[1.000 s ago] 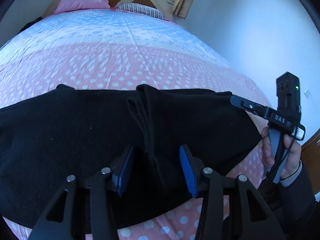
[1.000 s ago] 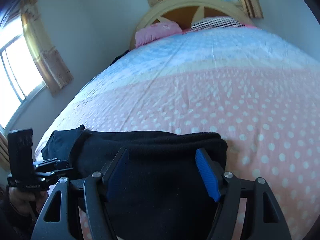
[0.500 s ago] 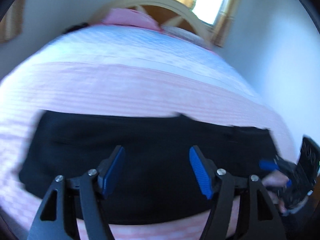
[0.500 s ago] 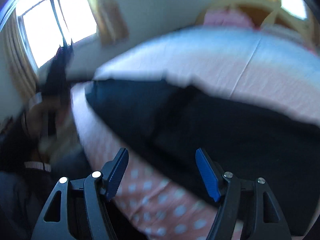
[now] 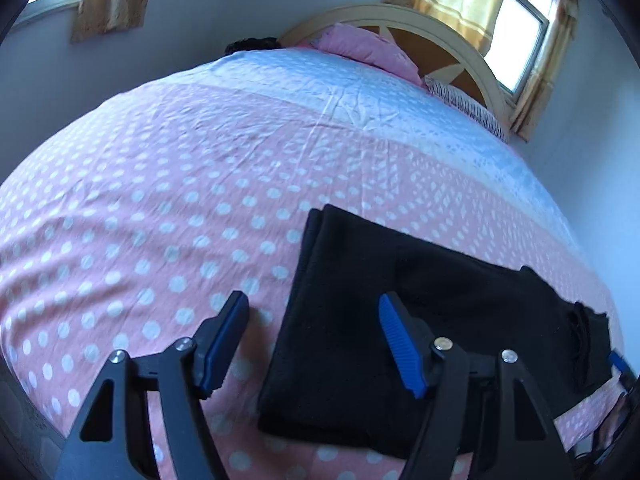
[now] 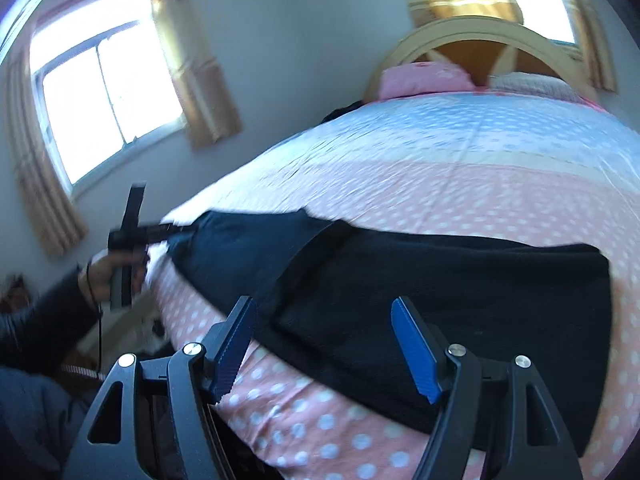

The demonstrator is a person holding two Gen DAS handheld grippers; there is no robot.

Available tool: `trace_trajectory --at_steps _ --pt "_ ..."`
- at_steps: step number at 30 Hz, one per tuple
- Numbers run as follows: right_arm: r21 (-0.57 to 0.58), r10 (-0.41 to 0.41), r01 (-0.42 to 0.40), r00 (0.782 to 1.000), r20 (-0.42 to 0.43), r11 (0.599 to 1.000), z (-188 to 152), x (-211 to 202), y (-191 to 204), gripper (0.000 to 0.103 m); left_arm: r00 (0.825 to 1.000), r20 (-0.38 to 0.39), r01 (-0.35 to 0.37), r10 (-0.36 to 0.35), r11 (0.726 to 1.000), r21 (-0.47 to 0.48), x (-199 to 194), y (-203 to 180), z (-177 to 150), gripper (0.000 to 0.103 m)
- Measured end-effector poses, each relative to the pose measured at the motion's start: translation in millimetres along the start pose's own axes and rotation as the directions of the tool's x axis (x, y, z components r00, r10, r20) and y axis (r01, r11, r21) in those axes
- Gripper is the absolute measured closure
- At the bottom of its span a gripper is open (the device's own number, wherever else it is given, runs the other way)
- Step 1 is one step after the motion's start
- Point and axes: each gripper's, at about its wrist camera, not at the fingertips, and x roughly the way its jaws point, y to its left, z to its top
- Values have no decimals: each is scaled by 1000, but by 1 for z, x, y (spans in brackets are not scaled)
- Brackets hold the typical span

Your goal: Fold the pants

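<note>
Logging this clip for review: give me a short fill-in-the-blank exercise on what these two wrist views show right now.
1. The black fabric pants lie on a pink bedspread patterned with white ____.
2. The blue-padded left gripper has its jaws ____.
3. The blue-padded right gripper holds ____.
4. At the rounded wooden headboard lies a ____ pillow.

Missing words: dots; open; nothing; pink
</note>
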Motion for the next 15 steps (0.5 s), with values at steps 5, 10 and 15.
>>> trace_trajectory --at_steps 5,10,15 --pt "61 -22 20 999 25 998 2 -4 -13 32 999 -4 43 -43 999 25 6 -8 0 36" --pt "44 -29 27 999 34 999 3 -5 -11 32 998 -32 62 -61 998 23 4 -12 1 50" --pt "26 -46 45 998 48 999 3 -7 -9 32 979 -47 191 -196 977 -92 -3 5 7 80"
